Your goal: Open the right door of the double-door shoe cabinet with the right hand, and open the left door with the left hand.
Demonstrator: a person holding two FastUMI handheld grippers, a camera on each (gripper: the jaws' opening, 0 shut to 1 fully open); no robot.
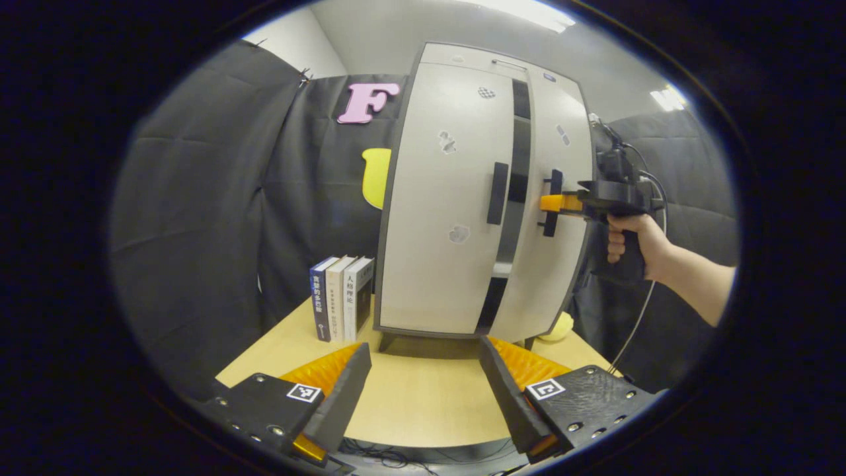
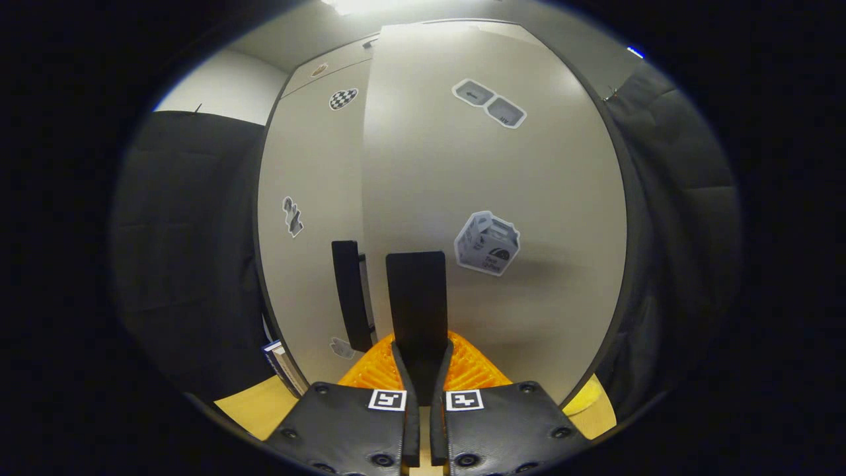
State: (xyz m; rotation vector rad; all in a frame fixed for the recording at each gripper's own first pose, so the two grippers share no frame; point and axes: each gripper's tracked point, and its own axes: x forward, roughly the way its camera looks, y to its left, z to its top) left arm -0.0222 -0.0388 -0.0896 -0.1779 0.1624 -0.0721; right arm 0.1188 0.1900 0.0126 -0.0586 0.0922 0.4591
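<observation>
- The shoe cabinet (image 1: 436,218) had smooth, matt pale door panels with paper-like stickers (image 2: 487,242) on them.
- Its door handles (image 1: 497,193) looked like matt dark plastic.
- The worktop (image 1: 423,396) was smooth, light wood-look board.
- The books (image 1: 342,297) had glossy paper spines.
- The booth wall (image 1: 198,218) was matt, creased cloth.

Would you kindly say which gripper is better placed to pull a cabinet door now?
Right: the right gripper is closed on the right door's black bar handle. The left gripper hangs open above the wooden table.
</observation>
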